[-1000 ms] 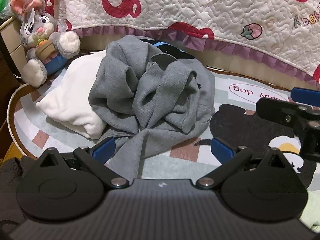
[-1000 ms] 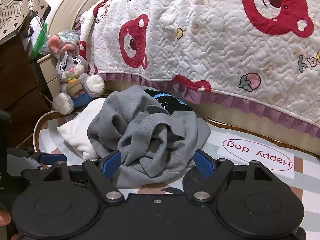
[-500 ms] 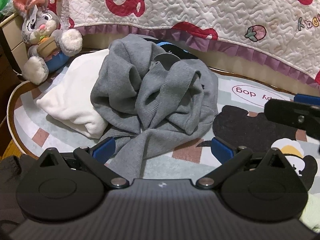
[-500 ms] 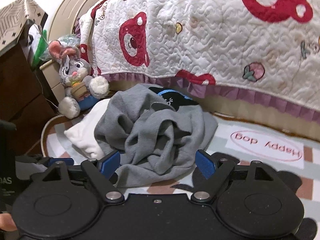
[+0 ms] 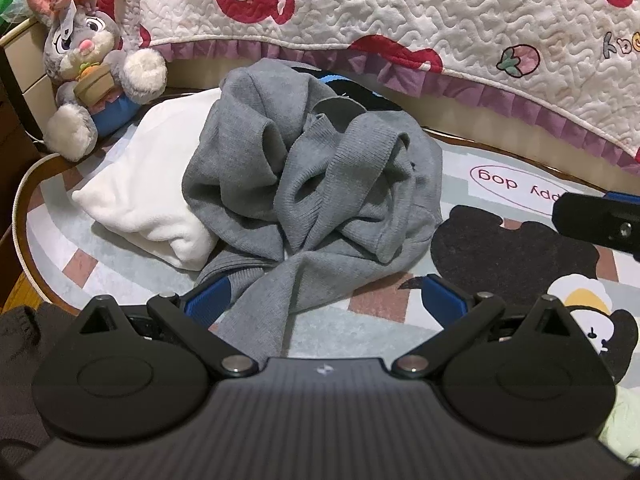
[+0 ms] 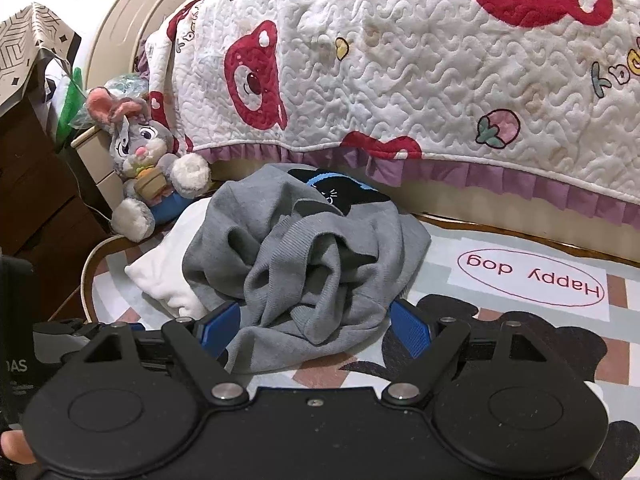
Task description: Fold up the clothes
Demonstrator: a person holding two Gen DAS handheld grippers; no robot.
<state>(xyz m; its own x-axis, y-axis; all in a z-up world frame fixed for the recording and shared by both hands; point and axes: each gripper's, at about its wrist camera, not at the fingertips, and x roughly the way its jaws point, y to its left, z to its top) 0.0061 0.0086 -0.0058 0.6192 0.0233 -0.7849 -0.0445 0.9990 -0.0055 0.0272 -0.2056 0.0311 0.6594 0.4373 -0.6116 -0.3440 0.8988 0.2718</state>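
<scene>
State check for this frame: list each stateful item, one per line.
grey sweater: crumpled in a heap on the rug, unfolded, partly over the white pillow.
white pillow: lying flat, partly covered.
plush rabbit: sitting upright beside the bed.
quilt: draped over the bed's side.
left gripper: open, empty.
right gripper: open, empty.

Matt ribbed-knit grey sweater (image 5: 316, 184) on a smooth printed rug (image 5: 472, 160), beside a fleecy white cloth (image 5: 140, 192).
</scene>
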